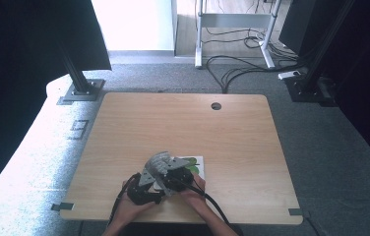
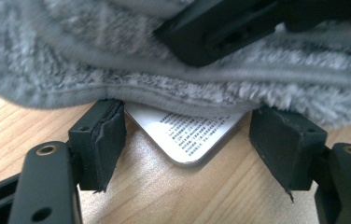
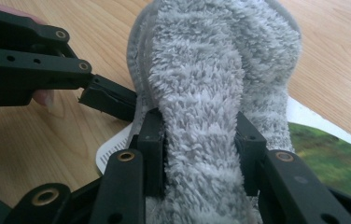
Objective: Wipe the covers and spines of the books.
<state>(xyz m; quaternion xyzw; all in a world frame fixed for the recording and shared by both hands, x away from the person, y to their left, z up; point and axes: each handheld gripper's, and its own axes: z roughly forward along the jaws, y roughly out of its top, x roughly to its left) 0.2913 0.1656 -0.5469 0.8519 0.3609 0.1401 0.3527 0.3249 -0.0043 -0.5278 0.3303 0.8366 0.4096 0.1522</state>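
Cloth (image 3: 211,93), grey and fluffy w/ a stitched hem, sits bunched at the near-centre of the table (image 1: 183,128), draped over a white card (image 2: 187,135). Largest to smallest:

1. Table: light wood-grain top, rounded corners, one cable hole (image 1: 216,105) near the far edge. Grey carpet around it; black stands and loose cables beyond.
2. Card: flat on the table under the cloth. White w/ a green picture on the top face; small printed text on the corner seen in the left gripper view. Cloth covers most of it.
3. Right gripper (image 3: 200,144): jaws clamped on a thick fold of the cloth, pads pressed into the pile on both sides.
4. Left gripper (image 2: 190,144): jaws spread, nothing pinched. Card corner lies between the pads, clear of both; cloth hem hangs just above, prob. brushing the pad tops, view blurred there.

Obstruction: both grippers crowd the cloth; the right one's arm crosses over the cloth in the left gripper view.
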